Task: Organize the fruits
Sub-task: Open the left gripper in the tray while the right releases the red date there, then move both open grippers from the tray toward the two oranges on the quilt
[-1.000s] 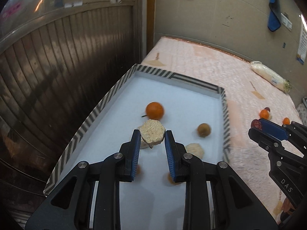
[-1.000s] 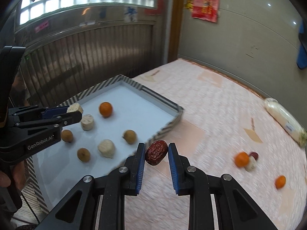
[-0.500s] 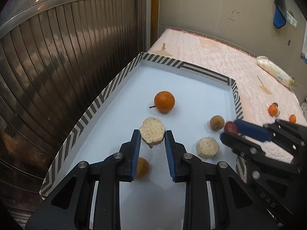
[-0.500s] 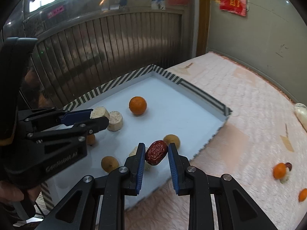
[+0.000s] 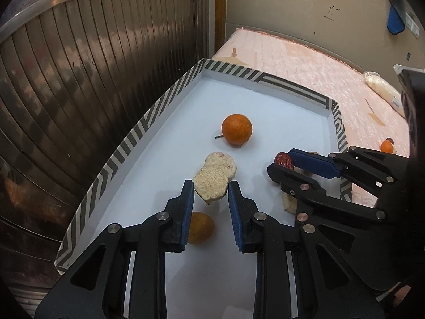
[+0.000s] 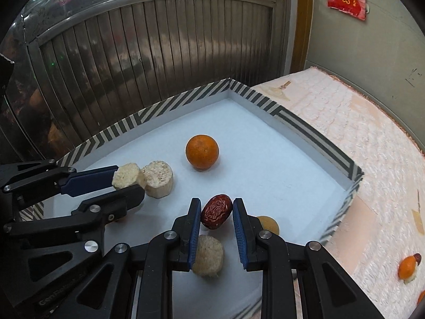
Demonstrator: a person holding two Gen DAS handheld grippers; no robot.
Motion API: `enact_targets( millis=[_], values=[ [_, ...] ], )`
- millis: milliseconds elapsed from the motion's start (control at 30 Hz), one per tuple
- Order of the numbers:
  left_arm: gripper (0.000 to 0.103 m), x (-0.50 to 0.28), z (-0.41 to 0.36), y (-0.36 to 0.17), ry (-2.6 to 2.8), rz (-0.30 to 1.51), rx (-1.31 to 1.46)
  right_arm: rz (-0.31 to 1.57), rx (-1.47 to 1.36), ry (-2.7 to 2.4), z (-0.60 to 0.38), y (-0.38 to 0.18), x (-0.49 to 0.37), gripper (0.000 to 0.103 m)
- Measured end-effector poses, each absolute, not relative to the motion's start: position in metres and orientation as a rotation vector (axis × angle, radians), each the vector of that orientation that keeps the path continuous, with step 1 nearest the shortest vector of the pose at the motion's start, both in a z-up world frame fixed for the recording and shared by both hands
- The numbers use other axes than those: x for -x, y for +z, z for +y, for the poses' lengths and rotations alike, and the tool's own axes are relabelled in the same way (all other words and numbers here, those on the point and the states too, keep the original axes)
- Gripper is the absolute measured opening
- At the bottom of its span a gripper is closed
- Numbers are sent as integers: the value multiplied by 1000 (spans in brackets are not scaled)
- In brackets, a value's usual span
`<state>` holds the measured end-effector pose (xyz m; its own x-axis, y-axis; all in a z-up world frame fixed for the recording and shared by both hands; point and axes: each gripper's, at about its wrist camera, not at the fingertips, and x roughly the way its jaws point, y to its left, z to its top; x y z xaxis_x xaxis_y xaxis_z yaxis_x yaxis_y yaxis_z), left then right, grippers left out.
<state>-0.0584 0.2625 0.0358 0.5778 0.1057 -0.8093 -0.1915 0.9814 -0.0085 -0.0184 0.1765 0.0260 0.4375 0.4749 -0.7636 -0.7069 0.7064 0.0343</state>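
Observation:
My left gripper (image 5: pixel 210 190) is shut on a pale, rough round fruit slice (image 5: pixel 211 183), held just above the white tray floor. A second pale slice (image 5: pixel 221 162) lies right behind it. My right gripper (image 6: pixel 215 212) is shut on a wrinkled red date (image 6: pixel 216 210), hanging over the tray's near middle. The striped-rim tray (image 5: pixel 148 117) also holds an orange (image 5: pixel 236 129), a small brown round fruit (image 5: pixel 200 227) under my left fingers, another brown fruit (image 6: pixel 269 224) and a third pale slice (image 6: pixel 208 255). From the right wrist, the left gripper (image 6: pixel 127 179) shows at the left.
The tray sits at the corner of a pink quilted surface (image 6: pixel 372 154), against a dark ribbed metal wall (image 5: pixel 66 79). More fruit, an orange with a dark piece (image 6: pixel 407 265), lies on the quilt at the right. A white plastic-wrapped bundle (image 5: pixel 383 90) rests far back.
My right gripper has carried the date from the quilt over the rim and into the tray, lower and nearer the left gripper. The left gripper has stayed almost in place with its slice.

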Motion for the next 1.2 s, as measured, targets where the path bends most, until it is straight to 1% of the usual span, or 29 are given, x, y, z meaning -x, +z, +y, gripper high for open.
enact_targets(
  millis=[133, 200, 267, 300, 333, 367, 433, 700, 933, 1200],
  values=[
    [30, 58, 264, 35, 181, 947, 110, 840, 308, 748, 178, 23, 18, 23],
    [37, 58, 264, 36, 192, 938, 108, 836, 302, 744, 176, 24, 18, 25],
    [50, 61, 264, 38, 209, 919, 101, 835, 292, 733, 172, 26, 18, 26],
    [54, 62, 264, 40, 214, 909, 101, 833, 283, 731, 169, 27, 18, 26],
    [60, 63, 265, 41, 219, 900, 101, 828, 271, 727, 165, 29, 19, 26],
    [62, 64, 265, 43, 223, 892, 100, 824, 261, 724, 162, 30, 19, 26],
    [62, 66, 263, 46, 228, 877, 96, 820, 243, 721, 155, 34, 21, 29],
    [62, 64, 239, 61, 208, 831, 71, 771, 208, 686, 125, 53, 35, 33],
    [62, 57, 196, 72, 142, 803, 26, 750, 174, 625, 81, 66, 41, 36],
    [62, 44, 141, 75, 52, 806, -21, 759, 129, 518, 14, 67, 44, 37]
  ],
)
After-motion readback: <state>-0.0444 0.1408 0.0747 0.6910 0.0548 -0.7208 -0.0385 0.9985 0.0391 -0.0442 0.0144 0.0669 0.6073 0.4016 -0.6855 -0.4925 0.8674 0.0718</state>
